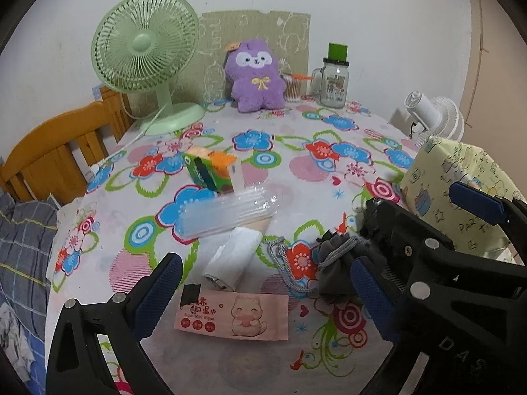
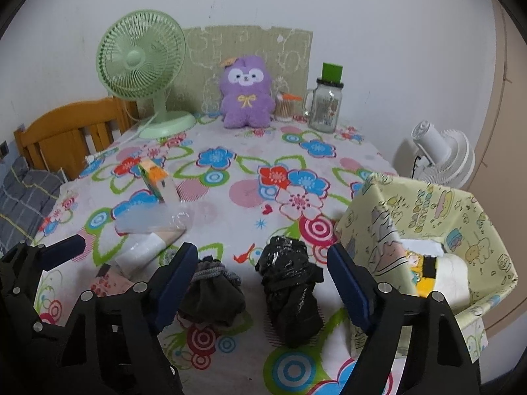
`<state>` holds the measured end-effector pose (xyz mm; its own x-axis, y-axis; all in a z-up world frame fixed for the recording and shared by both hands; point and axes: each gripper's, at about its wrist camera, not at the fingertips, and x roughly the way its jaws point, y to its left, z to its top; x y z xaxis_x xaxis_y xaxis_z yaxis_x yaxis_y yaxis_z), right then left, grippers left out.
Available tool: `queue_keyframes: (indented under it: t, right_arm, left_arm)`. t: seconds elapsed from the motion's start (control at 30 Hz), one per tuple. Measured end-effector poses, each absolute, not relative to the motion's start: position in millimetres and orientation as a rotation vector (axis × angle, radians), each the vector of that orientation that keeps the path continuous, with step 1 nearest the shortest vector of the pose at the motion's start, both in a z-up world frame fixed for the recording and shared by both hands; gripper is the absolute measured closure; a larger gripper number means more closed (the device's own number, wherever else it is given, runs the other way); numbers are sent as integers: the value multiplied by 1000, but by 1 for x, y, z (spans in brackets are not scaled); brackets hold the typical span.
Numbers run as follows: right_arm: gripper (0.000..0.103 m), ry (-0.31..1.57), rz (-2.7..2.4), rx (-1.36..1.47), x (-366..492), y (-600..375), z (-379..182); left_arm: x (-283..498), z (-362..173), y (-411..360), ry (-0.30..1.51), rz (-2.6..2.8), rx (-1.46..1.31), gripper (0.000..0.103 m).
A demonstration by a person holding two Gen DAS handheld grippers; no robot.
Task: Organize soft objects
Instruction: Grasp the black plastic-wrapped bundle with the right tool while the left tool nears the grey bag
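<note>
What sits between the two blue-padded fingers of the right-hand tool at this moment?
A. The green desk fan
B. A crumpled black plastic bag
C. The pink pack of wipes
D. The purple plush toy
B: in the right wrist view the crumpled black plastic bag lies on the flowered tablecloth between the open pads of the right gripper, which do not touch it; the plush toy sits far back by the wall.
</note>
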<state>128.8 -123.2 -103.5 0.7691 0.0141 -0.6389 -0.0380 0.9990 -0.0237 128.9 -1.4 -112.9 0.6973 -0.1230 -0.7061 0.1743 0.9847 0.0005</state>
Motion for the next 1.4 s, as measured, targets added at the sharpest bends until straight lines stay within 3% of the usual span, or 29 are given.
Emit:
queue_keyframes:
  t: [0.37,0.47,0.97,1.23,1.4]
  right_arm:
    - [25,777,-8,-24,149,-127,-130]
    - [31,805,-15,-11,155,-130,-137]
    - [31,827,-65,-19,167,-133,-153]
    - [31,843,-69,43,169,-139,-161]
    - [31,866,-81,72,169,-140,-164]
  left_arm:
    - [143,-135,4,846,-142,61,0]
    - [147,-140,5,862,-130,62,0]
    - [154,-155,4,907,-92,84,1]
    - [148,-160,6,912,-79,78,6]
    - [144,-159,5,901,-95,67,17]
